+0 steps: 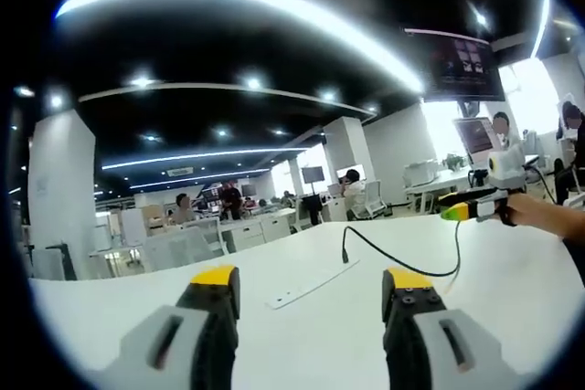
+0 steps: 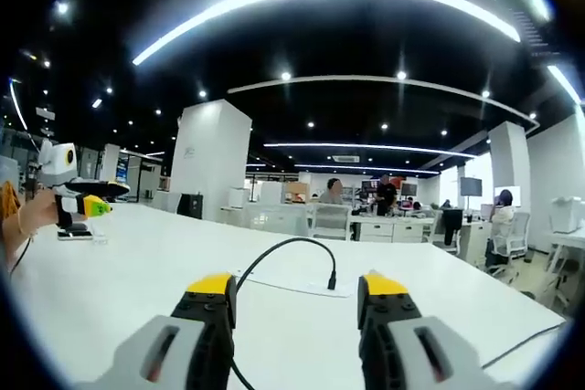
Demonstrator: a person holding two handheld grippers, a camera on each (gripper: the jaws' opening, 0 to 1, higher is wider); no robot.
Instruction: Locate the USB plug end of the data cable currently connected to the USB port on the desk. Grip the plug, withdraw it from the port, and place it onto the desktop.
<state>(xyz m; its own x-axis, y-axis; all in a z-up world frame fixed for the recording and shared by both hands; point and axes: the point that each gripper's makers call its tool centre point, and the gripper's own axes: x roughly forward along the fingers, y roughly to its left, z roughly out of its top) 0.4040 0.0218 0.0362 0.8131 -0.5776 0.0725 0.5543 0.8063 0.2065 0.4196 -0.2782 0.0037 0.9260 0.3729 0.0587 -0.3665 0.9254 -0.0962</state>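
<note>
Black data cable (image 2: 274, 253) with USB plug (image 2: 332, 280) upright in flat white port strip (image 2: 302, 286), just ahead between right gripper (image 2: 297, 303) jaws, apart. Left gripper (image 1: 311, 297) apart; broad white desktop (image 1: 512, 299) around; strip (image 1: 311, 284) ahead, cable (image 1: 402, 258) right.

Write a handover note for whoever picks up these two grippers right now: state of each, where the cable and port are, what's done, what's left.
Left gripper: open, holding nothing, above the white desk.
Right gripper: open, holding nothing, pointed at the plug.
Black cable: arches up and drops into the white port strip lying flat on the desk; the plug stands upright in it, just ahead of the right gripper's jaws.
Seen from the left gripper view, the strip lies ahead between the jaws, with the plug at its far end.
Done: nothing yet; the plug is still in.
Left: grip the plug, pull it out, lay it on the desk.
</note>
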